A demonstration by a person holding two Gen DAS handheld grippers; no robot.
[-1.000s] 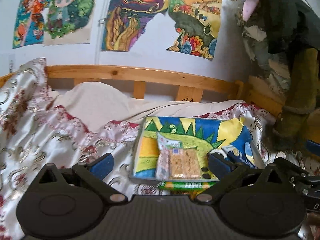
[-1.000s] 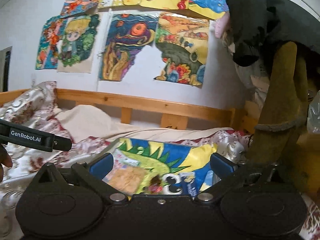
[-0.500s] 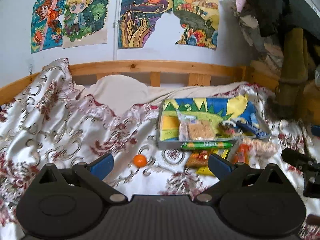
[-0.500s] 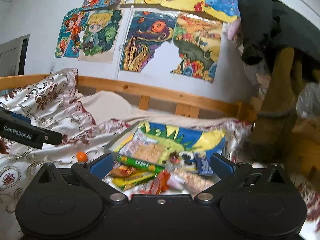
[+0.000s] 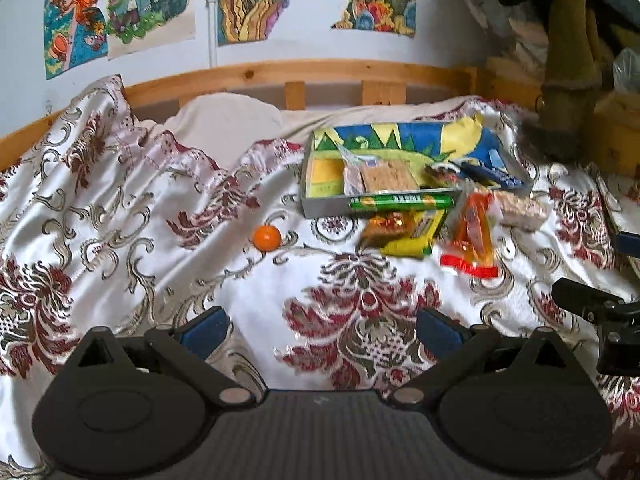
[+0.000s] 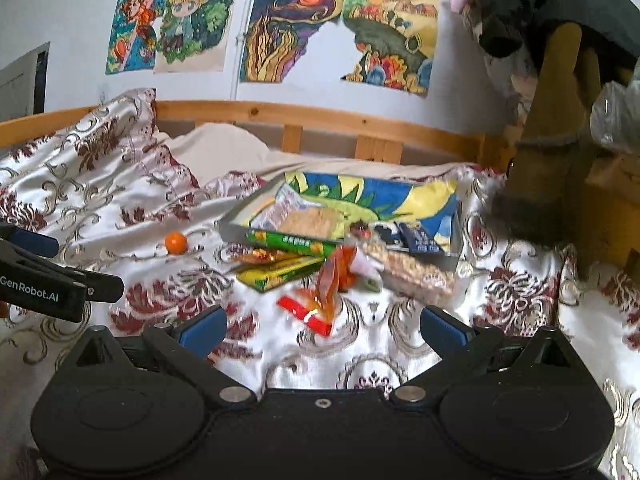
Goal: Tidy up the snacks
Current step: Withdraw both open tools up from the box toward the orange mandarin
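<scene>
While both my grippers, left (image 5: 322,326) and right (image 6: 322,326), gape empty, the orange packet (image 6: 330,284) lies just ahead of my right, nearer it.

The bed cover (image 5: 120,208) is shiny white with dark red flowers and gold curls. On it sits a small orange ball (image 5: 267,237). Right of the ball, the tray (image 5: 320,206) has grey sides and a picture inside in blue, yellow and green. Leaning on the tray's front is a long green packet (image 5: 400,202). Near that lie a yellow and green packet (image 5: 416,236) and a see-through orange bag (image 5: 472,236) with a red edge. The gripper fingertips (image 6: 202,330) are blue on black arms.
</scene>
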